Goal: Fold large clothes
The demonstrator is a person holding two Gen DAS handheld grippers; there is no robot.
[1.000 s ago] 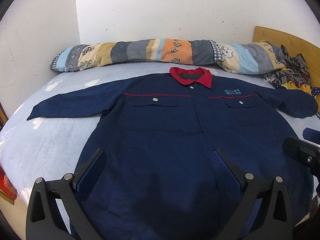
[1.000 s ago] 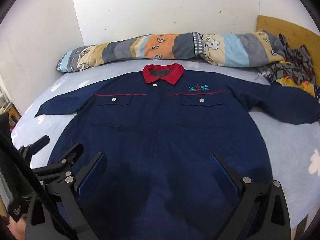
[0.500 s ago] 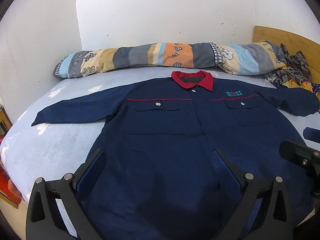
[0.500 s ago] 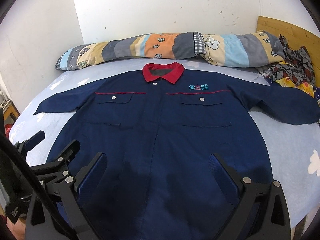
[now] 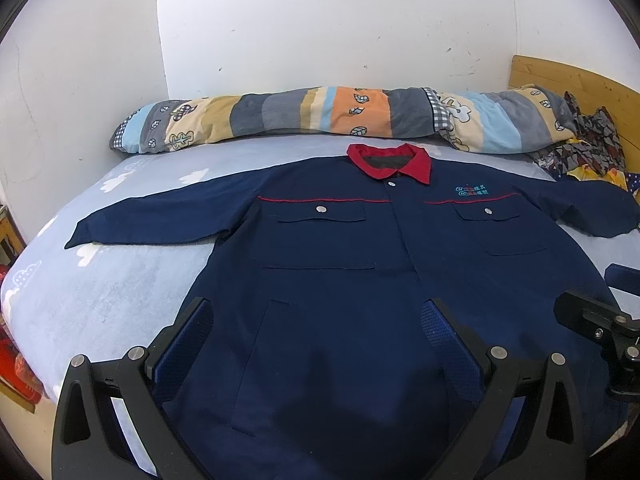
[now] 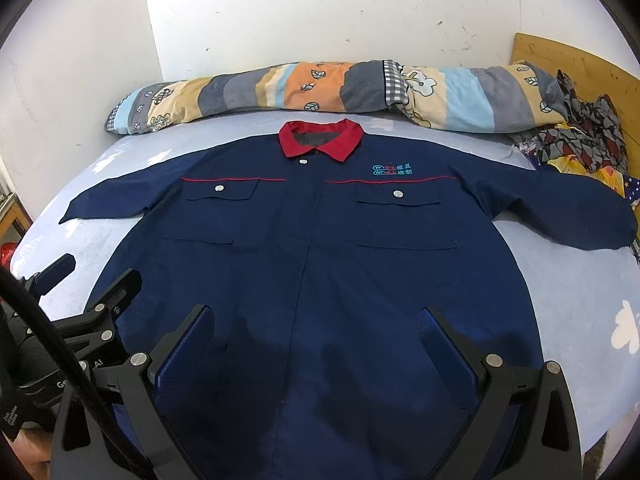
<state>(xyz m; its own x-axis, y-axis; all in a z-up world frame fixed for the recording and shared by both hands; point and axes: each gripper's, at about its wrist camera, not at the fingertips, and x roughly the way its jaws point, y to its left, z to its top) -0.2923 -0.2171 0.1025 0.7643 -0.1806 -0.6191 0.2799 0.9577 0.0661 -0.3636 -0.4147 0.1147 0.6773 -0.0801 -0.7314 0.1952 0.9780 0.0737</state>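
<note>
The navy work jacket [image 6: 312, 264] lies face up and spread flat on the bed [image 6: 580, 280], sleeves out toward 9 and 3 o'clock and red collar [image 6: 320, 140] at 12, probably laid out so that its edges can be reached for folding. Both grippers hover above its hem at 6 o'clock, empty. The left gripper [image 5: 316, 320] has its fingers wide apart, and so does the right gripper [image 6: 314, 320]; neither touches the cloth, as far as can be seen.

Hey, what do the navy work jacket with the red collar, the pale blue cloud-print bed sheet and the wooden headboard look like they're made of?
Navy work jacket with the red collar: likely woven cotton or poly-cotton twill; matte, lying flat with crisp pocket flaps and shiny snap buttons that could be metal or plastic.
Pale blue cloud-print bed sheet: probably soft brushed or fleecy fabric; its surface looks slightly fuzzy.
Wooden headboard: light wood, grain and knots visible, with little sheen.
</note>
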